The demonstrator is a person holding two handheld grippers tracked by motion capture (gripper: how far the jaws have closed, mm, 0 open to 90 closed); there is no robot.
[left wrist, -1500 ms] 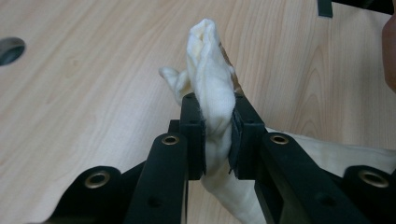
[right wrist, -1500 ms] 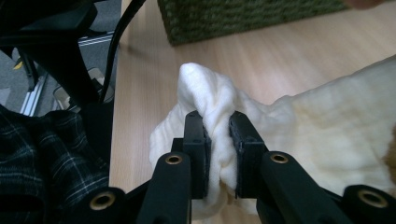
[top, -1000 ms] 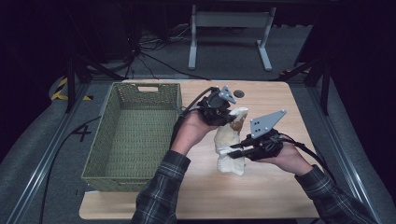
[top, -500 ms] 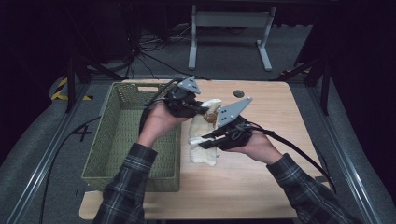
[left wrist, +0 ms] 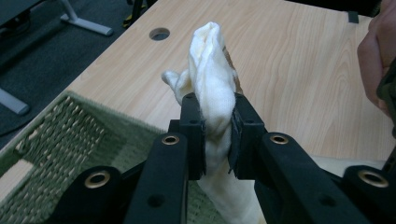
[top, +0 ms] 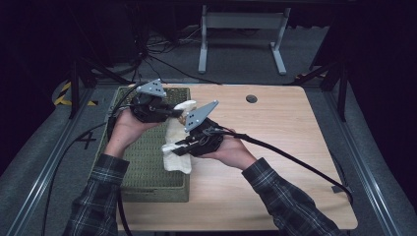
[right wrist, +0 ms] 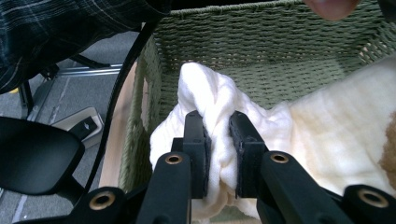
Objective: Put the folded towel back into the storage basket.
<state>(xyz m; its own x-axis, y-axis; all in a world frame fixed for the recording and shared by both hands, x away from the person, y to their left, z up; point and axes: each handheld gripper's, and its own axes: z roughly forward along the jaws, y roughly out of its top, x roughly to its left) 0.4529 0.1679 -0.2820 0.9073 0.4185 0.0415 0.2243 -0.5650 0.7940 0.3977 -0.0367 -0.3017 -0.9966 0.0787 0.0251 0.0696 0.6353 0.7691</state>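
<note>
Left tongs clamp one end of the cream cloth, a bunched fold pinched between nearly closed jaws, above the near edge of the green woven basket. Cloth hangs stretched between both grips, likely to keep it off the worktop for lowering into the basket. Right tongs pinch the lower end, jaws closed on a thick fold at the basket's rim.
</note>
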